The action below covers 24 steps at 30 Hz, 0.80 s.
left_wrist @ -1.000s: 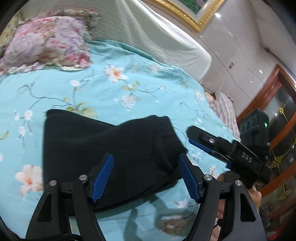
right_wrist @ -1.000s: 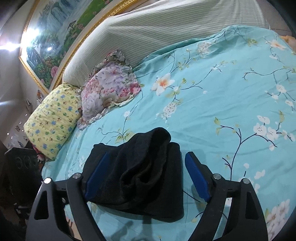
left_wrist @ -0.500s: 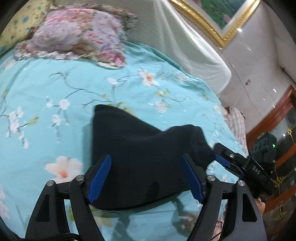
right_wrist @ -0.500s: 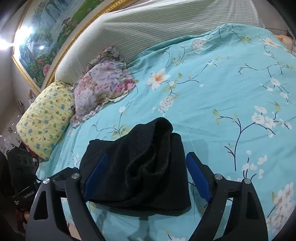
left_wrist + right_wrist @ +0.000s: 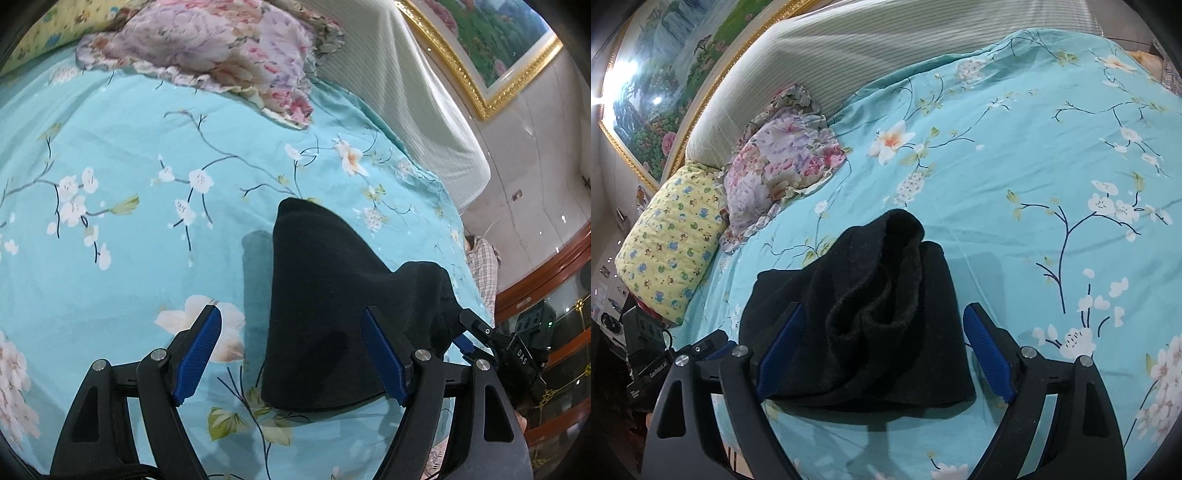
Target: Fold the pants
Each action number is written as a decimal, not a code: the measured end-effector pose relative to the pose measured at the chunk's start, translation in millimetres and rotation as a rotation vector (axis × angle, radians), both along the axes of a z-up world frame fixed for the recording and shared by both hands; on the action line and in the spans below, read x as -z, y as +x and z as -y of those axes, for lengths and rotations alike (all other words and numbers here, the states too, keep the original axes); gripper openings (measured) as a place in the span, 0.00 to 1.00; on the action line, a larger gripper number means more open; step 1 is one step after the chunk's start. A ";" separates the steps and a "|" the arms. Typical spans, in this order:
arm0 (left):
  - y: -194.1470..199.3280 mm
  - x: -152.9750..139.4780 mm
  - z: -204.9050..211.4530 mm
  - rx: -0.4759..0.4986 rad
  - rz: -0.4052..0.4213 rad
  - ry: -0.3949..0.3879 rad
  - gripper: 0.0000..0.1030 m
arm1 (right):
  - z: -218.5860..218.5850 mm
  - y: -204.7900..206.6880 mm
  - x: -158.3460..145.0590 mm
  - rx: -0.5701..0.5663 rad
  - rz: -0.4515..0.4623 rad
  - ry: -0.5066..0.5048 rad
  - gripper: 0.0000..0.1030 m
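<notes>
Folded black knit pants on turquoise floral bedspread; left gripper and right gripper jaws apart, empty, just beside pants.

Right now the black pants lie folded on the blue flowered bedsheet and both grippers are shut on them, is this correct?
Not quite. The black pants do lie folded on the blue flowered bedsheet, but neither gripper is shut on them. The right wrist view shows the right gripper open, and the left wrist view shows the left gripper open, with nothing clamped between the fingers.
</notes>
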<state>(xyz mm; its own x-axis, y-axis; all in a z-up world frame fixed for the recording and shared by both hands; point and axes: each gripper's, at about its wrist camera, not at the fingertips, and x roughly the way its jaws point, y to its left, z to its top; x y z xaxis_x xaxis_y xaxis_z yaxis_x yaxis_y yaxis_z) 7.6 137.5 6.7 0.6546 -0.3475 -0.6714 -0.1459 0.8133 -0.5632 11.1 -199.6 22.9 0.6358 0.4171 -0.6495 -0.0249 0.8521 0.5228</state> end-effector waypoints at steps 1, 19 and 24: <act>0.5 2.2 -0.8 0.002 -0.004 -0.008 0.76 | 0.4 0.6 0.8 0.002 -0.004 0.002 0.85; 33.4 17.6 21.7 0.085 -0.052 -0.028 0.78 | 5.5 12.4 28.3 -0.001 -0.094 0.125 0.85; 42.7 26.1 27.4 0.087 -0.065 0.002 0.78 | 12.9 14.2 38.6 0.005 -0.114 0.178 0.79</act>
<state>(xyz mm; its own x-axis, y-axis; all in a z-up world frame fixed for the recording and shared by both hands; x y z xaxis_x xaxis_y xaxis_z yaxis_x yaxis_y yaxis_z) 50.3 110.0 -19.4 0.5770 -0.3999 -0.7121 -0.1106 0.8256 -0.5533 25.2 -212.5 -15.7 0.5648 0.5286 -0.6337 0.0472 0.7460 0.6643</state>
